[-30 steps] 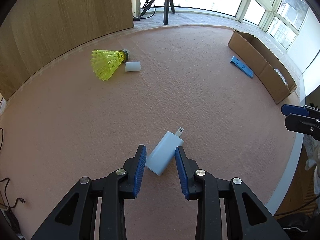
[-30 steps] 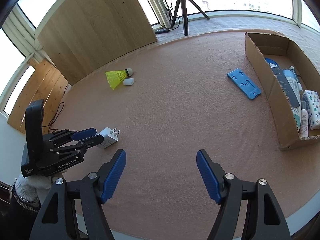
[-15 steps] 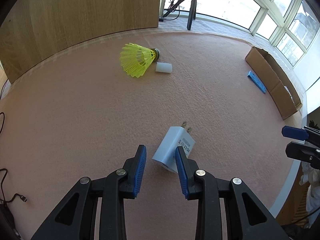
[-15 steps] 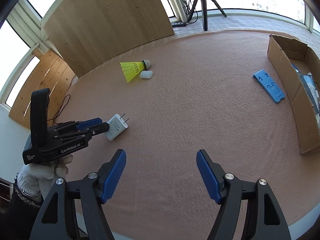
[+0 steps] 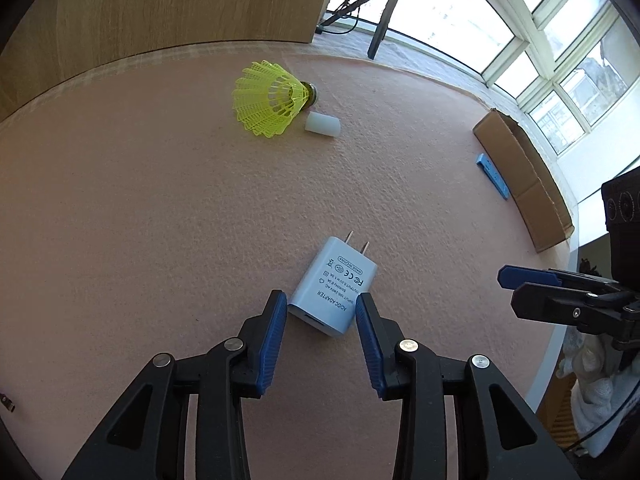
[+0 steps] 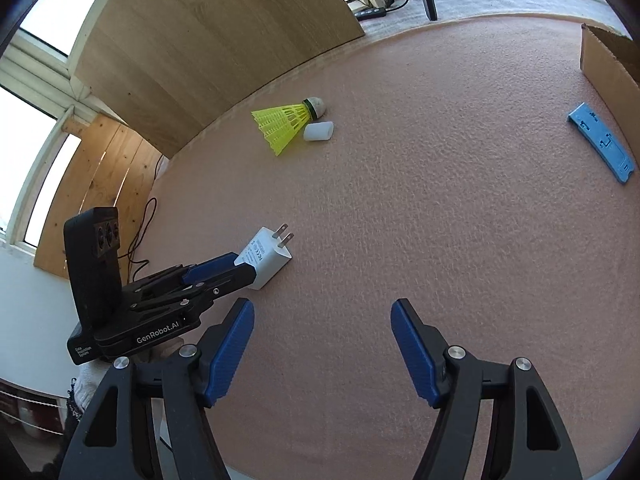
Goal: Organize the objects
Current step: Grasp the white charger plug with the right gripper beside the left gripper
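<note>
A white plug adapter (image 5: 334, 287) lies flat on the pink carpet, prongs pointing away. My left gripper (image 5: 320, 306) is open, its blue fingertips on either side of the adapter's near end, not clamped. The right wrist view shows the adapter (image 6: 266, 256) and the left gripper (image 6: 236, 266) at it. My right gripper (image 6: 322, 320) is open and empty, hovering over bare carpet to the right. A yellow shuttlecock (image 5: 270, 106) and a small white cylinder (image 5: 322, 125) lie further away.
A cardboard box (image 5: 524, 176) stands at the right, with a blue plastic piece (image 5: 493, 175) beside it on the carpet. A wooden panel (image 5: 160, 4) stands behind. A tripod (image 5: 380, 20) stands by the windows. A cable (image 6: 144, 224) runs along the carpet's left edge.
The left gripper has swung to line up with the adapter, whose label side now faces up between the fingers. The right gripper has swung left, so the box has slid out of its view.
</note>
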### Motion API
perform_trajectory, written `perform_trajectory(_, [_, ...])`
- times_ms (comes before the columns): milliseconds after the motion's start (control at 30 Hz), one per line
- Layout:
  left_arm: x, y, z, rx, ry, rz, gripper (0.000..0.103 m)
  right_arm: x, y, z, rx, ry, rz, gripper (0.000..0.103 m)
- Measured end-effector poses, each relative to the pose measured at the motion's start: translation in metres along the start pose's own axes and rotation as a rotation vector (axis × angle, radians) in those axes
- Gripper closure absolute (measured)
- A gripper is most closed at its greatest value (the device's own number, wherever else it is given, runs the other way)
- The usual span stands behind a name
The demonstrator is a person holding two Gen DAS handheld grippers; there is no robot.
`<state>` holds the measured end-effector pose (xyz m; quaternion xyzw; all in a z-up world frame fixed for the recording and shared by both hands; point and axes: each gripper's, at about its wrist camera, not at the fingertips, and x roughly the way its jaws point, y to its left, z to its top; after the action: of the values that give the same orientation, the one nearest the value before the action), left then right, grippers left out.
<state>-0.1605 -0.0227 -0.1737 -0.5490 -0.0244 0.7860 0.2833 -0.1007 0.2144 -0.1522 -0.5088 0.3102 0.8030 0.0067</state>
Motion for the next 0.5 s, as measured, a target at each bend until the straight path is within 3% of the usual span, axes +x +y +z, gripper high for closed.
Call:
perform_trajectory(233, [0.009,-0.036,-0.010,0.029,0.003,-0.018,0.064,0.018,-0.006,0.018,0.028,0.035,0.030,0.047])
perform_trajectory(367, [0.014,-0.050,-0.012,-0.014,-0.022,-0.039,0.064,0.031,-0.004,0.029,-0.001,0.064,0.030,0.050])
perform_trajectory(500, [0.020,-0.049,-0.009,-0.057,-0.026,0.053,0.056,0.046,0.005,0.039,-0.048,0.093,0.023,0.051])
